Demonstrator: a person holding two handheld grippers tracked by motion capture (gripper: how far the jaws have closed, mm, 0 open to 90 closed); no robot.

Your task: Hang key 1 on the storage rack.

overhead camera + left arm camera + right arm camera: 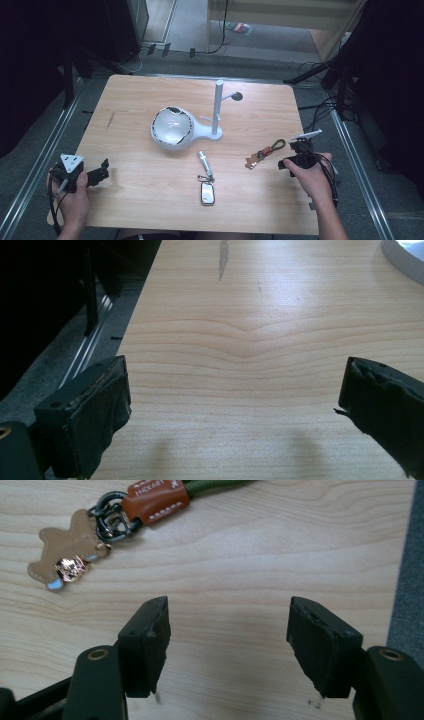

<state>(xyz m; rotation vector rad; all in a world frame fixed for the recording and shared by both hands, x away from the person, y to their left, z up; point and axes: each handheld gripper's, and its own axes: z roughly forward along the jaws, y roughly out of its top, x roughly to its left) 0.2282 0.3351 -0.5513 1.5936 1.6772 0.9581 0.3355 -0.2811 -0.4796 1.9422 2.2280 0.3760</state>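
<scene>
A keychain [265, 152] with a tan bear charm [65, 555], a brown leather tag [157, 500] and a green cord loop lies on the wooden table [150, 200], right of centre. My right gripper [284, 163] hovers just right of it. In the right gripper view, the right gripper [227, 630] is open over bare wood, with the charm ahead and to the left. A car key fob [207, 192] on a ring with a small silver cylinder lies near the front middle. My left gripper [103, 171] rests open at the table's left front; in its own view, the left gripper [235, 405] holds nothing.
A white stand [172, 129] with a round bowl base, an upright post [218, 105] and a side peg sits mid-table. The table's right edge [407, 580] is close beside my right gripper. Cables and dark equipment lie on the floor around the table.
</scene>
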